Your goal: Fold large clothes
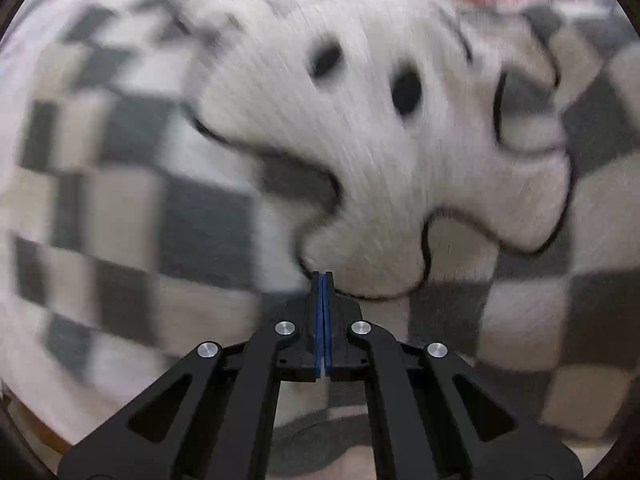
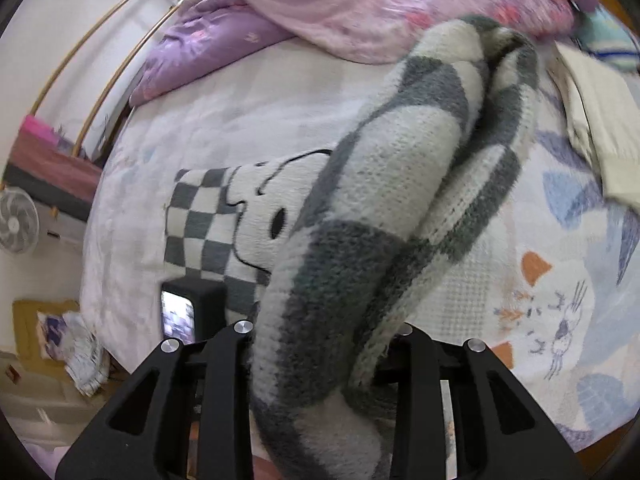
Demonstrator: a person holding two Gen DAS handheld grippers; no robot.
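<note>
A thick knitted sweater in grey and cream checks, with a white cartoon dog on it, fills the left wrist view, which is blurred. My left gripper points steeply down, shut, its blue pads together with no cloth seen between them. Its tip is at the lower edge of the dog patch. In the right wrist view my right gripper is shut on a bunched fold of the sweater. The fold is lifted off the bed and hides the fingertips. The rest of the sweater lies flat on the bed to the left.
The bed sheet has cat and patch prints. Pink and purple quilts are piled at the far end, and folded cream cloth lies at the right. The left hand's black device with a lit screen is over the sweater. A fan stands beside the bed.
</note>
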